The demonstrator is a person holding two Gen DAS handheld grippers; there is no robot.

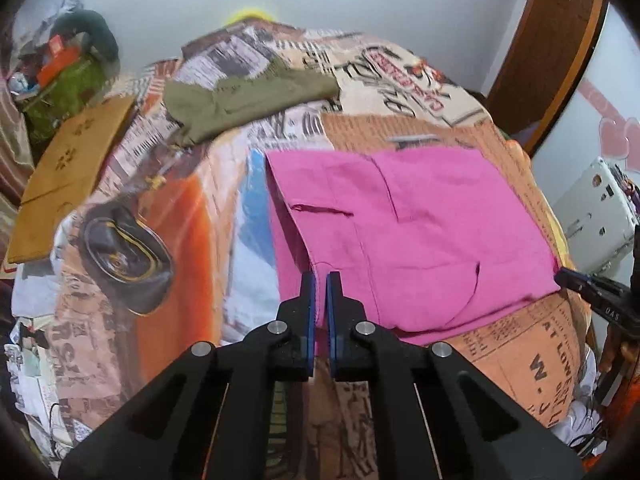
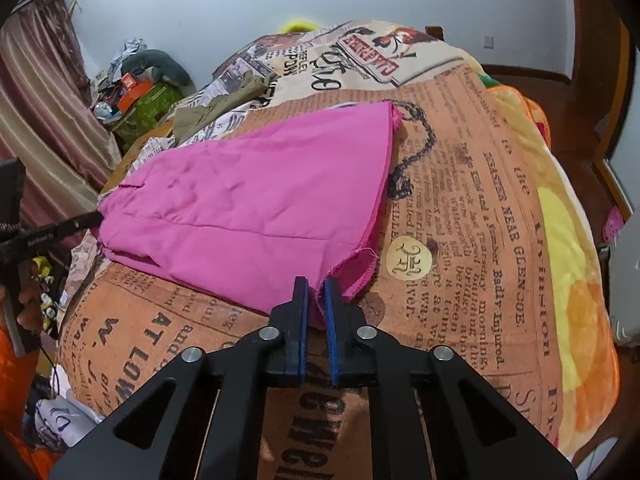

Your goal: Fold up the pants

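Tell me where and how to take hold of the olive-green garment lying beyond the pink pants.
Grip the olive-green garment at its near bunched corner, coming from the near side over the pink pants. The raised folds there probably give tongs an edge to pinch; the rest lies flat on the bedspread.

both the left gripper (image 1: 321, 280) and right gripper (image 2: 316, 285) angle downward, jaws pinched nearly closed

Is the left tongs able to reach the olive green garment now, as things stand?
Probably not at once: the left tongs are shut on the pink pants, and the olive green garment lies well beyond them on the bedspread.
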